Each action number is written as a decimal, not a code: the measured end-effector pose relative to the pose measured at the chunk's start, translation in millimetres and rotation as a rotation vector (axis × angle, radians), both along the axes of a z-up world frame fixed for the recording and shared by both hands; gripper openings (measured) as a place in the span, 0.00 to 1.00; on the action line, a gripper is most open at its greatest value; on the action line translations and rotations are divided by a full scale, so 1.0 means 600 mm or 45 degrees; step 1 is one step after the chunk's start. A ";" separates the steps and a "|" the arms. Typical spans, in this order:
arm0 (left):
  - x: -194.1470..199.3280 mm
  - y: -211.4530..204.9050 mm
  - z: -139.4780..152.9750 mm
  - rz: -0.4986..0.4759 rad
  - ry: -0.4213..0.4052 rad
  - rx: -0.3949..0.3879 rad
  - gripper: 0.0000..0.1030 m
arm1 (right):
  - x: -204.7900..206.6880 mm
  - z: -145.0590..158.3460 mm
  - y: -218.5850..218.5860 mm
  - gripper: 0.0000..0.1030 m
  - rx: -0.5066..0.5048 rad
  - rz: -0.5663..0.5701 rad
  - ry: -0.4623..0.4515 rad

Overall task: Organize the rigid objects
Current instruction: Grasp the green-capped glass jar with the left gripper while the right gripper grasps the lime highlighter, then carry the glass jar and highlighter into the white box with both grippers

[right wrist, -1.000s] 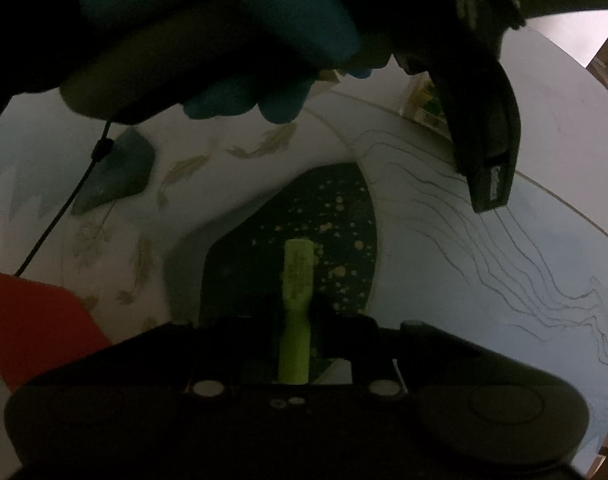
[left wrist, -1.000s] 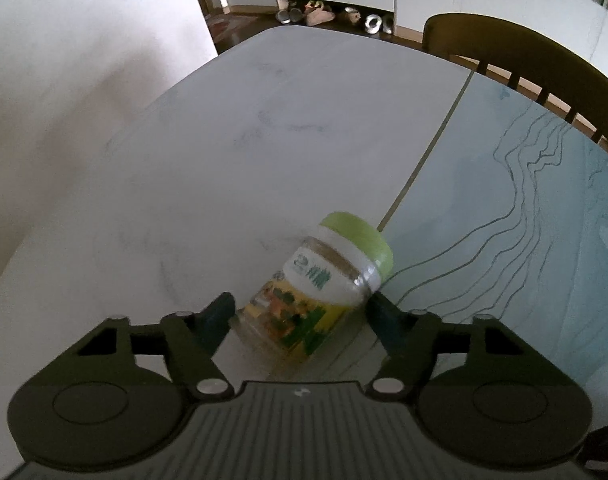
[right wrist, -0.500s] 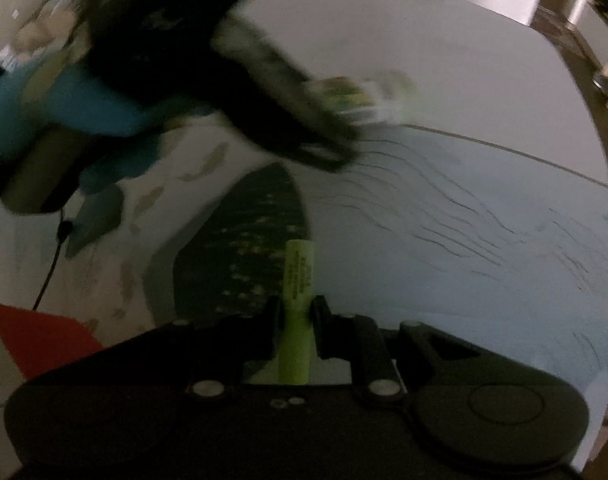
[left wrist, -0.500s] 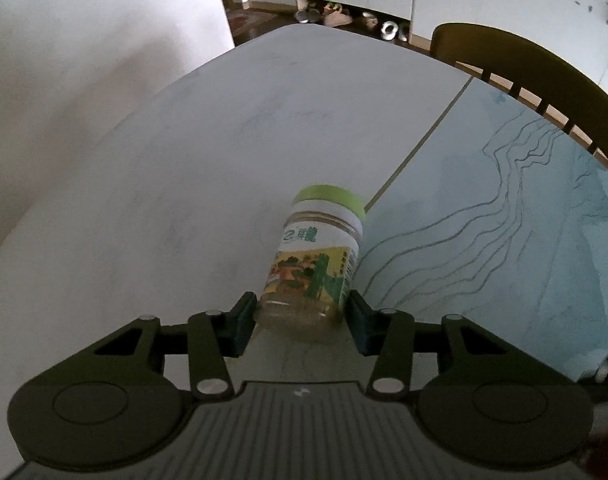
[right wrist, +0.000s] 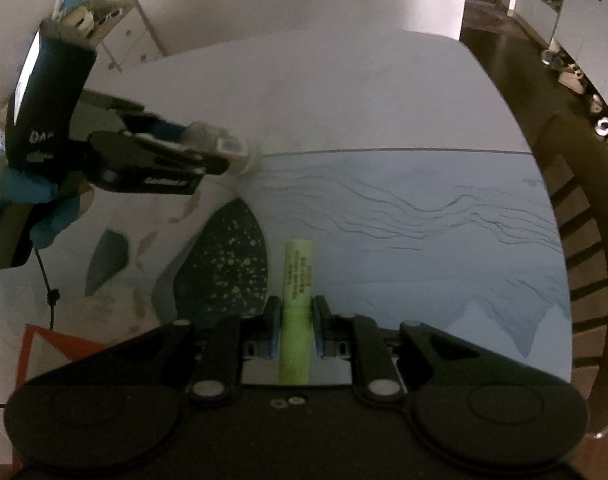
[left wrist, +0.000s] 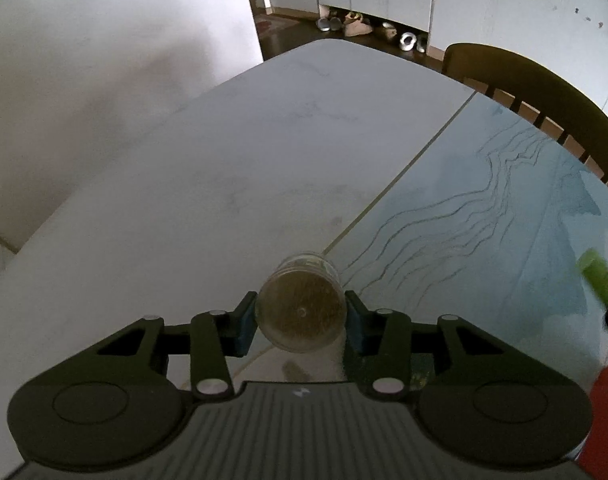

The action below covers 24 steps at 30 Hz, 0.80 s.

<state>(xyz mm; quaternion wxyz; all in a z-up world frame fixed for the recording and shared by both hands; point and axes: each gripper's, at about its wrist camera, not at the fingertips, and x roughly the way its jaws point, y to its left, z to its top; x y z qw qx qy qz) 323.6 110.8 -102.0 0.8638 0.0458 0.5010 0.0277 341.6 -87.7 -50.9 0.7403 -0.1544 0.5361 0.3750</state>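
The left gripper (left wrist: 299, 322), its jaws having just closed in, clamps a clear round jar of brownish granules (left wrist: 299, 308) above the white marble-look table (left wrist: 231, 168), its base facing the camera. The right gripper (right wrist: 296, 326), fully closed, pinches a slim lime-green tube (right wrist: 297, 292) printed with small dark characters too fine to read, above the pale blue wave-patterned mat (right wrist: 424, 220) covering that table. A dark wooden chair (left wrist: 544, 92) stands at the table's far edge.

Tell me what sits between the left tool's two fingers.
A jar, seen bottom-on in the left wrist view, sits clamped between the left tool fingers. The right wrist view shows it too, blurred.
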 end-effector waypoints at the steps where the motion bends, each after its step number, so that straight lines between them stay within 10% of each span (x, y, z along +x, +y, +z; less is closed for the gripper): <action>1: -0.006 0.002 0.003 0.006 -0.003 -0.004 0.42 | -0.003 0.005 -0.005 0.15 0.009 -0.005 -0.001; 24: -0.235 -0.048 0.173 -0.163 -0.130 -0.059 0.42 | -0.160 0.115 -0.086 0.15 0.053 -0.022 -0.082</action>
